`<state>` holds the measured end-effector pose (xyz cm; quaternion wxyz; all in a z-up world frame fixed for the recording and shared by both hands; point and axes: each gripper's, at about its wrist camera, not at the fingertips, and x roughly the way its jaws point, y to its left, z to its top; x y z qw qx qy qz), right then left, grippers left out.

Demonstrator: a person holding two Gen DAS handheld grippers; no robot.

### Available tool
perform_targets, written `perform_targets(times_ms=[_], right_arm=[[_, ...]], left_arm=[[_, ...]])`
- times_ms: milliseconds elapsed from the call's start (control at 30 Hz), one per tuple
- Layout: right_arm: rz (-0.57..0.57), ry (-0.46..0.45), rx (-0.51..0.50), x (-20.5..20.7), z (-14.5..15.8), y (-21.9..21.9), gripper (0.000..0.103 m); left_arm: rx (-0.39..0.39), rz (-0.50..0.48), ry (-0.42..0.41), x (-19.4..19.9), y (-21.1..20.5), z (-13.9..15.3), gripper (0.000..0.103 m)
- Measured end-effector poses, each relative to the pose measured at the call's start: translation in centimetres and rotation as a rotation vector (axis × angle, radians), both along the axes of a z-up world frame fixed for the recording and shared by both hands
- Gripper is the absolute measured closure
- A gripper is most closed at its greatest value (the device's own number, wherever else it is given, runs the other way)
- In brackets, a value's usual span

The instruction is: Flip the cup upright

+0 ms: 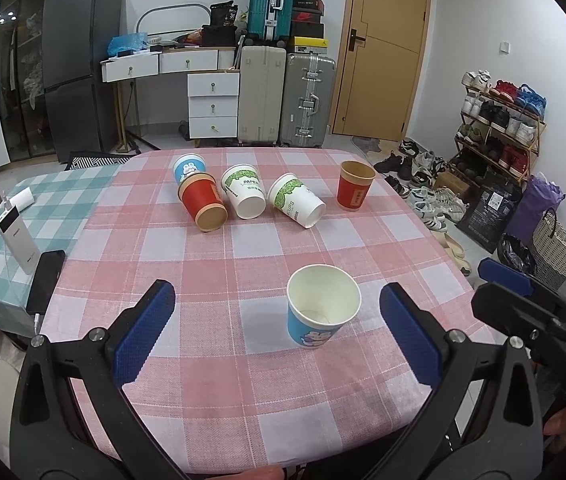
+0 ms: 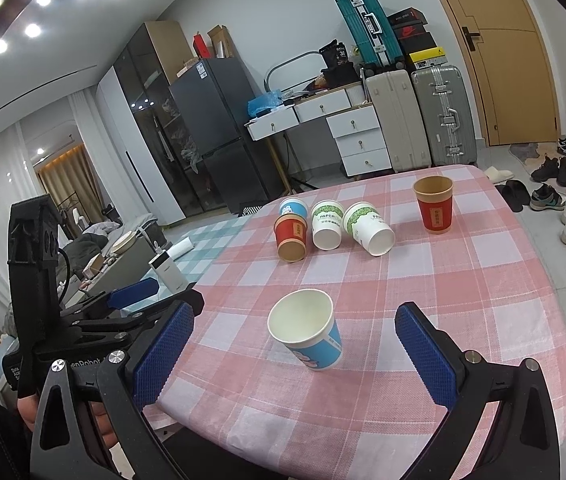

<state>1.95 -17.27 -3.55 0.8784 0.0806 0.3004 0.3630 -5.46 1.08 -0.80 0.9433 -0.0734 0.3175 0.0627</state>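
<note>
Both claws hang spread wide and empty above the near edge of the table (image 1: 243,420): the left claw (image 1: 277,334) and the right claw (image 2: 305,354) each bracket, without touching, a blue cartoon-printed paper cup (image 1: 321,312) that stands upright, mouth up. An upright red cup (image 1: 355,191) sits well beyond it to the right. Four cups still lie on their sides in a far cluster: a red cup with a kraft base (image 1: 202,202), a second blue cup (image 1: 189,168) just behind it, and two white green-banded cups (image 1: 244,191) (image 1: 297,199). My guess is one flip is finished; next comes reaching over the standing cup to grip a fallen one. "PAPER" reads on one white cup, "UPS" on the other.
</note>
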Motion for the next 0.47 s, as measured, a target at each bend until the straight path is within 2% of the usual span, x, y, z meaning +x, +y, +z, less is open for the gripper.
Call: perform_targets(times_ms=[467], right_arm=[[-0.011, 0.012, -0.010, -0.13, -0.57, -0.35, 0.000]], left_arm=[[-0.003, -0.008, -0.011, 0.25, -0.21, -0.37, 0.001]])
